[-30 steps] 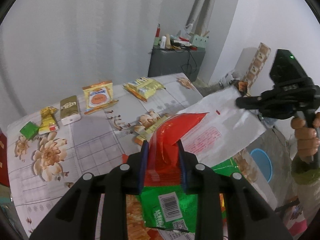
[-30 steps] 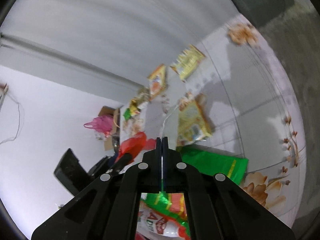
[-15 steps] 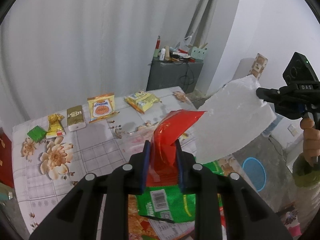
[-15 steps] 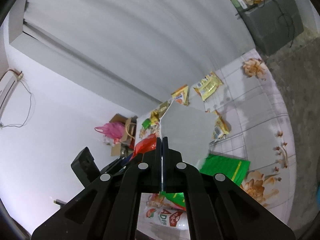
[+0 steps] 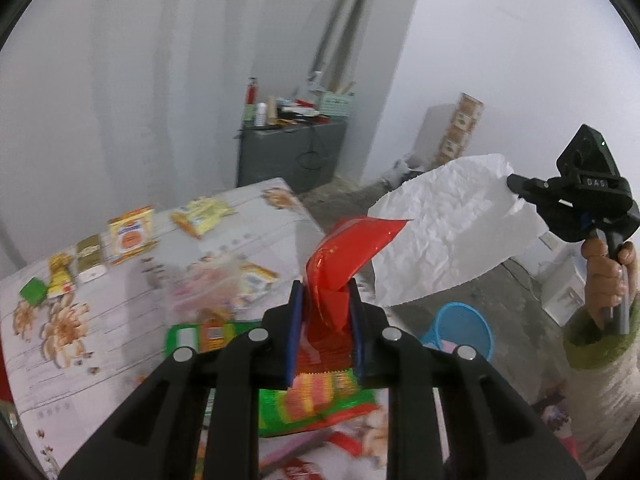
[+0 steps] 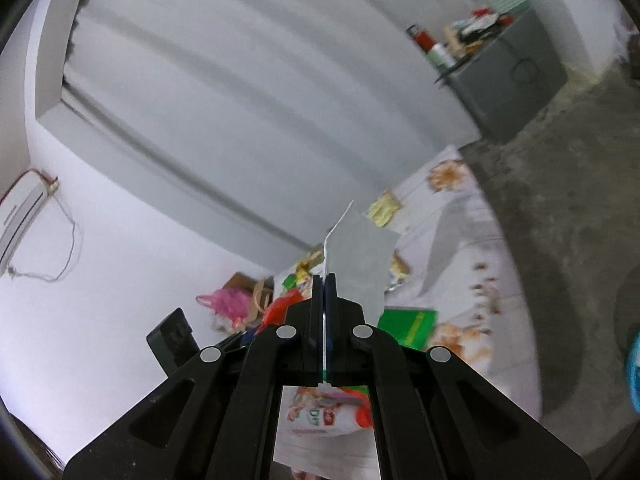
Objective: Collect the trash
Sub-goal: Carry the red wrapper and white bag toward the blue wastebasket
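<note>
While our left gripper (image 5: 325, 304) tilts down toward the table (image 5: 120, 312), its blue pads pinch a crumpled red wrapper (image 5: 340, 256) that stands up between them and curls over to the right; the jaws have just been closing a little further on it. Our right gripper (image 6: 325, 300) is held up beside the table's edge, its jaws pressed fully together on the border of a white paper sheet (image 5: 448, 232), which hangs slack from the fingertips out over the floor. In the left wrist view we see the hand (image 5: 606, 276) that carries that gripper, wrapped round the handle above a green-cuffed sleeve (image 5: 600, 352). Below the sheet, on the bare concrete floor, stands a blue basket (image 5: 464, 332), just off the table's right-hand edge. More wrappers lie on the flowered tablecloth: a green packet (image 5: 192, 336) near the front, and yellow and orange sachets (image 5: 132, 236) in a row toward the far edge, well apart from both grippers. Between table edge and wall the floor lies open around the basket.
</note>
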Action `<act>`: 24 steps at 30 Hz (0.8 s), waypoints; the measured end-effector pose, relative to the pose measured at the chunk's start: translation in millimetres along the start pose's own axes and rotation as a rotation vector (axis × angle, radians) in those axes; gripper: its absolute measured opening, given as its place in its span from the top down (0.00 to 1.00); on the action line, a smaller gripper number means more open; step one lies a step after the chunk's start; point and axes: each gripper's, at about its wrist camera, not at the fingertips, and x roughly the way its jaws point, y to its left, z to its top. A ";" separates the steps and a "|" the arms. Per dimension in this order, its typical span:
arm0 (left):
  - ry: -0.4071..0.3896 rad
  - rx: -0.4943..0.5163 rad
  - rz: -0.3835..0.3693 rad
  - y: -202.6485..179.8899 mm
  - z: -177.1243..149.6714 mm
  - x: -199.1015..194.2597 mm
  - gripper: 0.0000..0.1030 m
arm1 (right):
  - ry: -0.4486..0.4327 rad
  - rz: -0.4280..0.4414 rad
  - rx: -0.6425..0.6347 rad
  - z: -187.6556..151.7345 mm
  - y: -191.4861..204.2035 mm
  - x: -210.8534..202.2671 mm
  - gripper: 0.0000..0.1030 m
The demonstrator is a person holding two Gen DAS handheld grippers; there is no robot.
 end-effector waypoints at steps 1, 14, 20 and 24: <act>0.004 0.012 -0.013 -9.3 2.0 2.8 0.81 | -0.012 -0.006 0.010 -1.7 -5.4 -6.9 1.00; 0.123 0.198 -0.279 -180.3 17.6 95.3 0.81 | -0.250 -0.157 0.264 -53.5 -127.3 -152.7 1.00; 0.241 0.289 -0.393 -282.7 0.3 167.3 0.81 | -0.326 -0.240 0.423 -91.0 -198.8 -192.6 1.00; 0.347 0.322 -0.447 -336.9 -20.7 216.9 0.81 | -0.361 -0.279 0.514 -108.3 -241.9 -203.4 1.00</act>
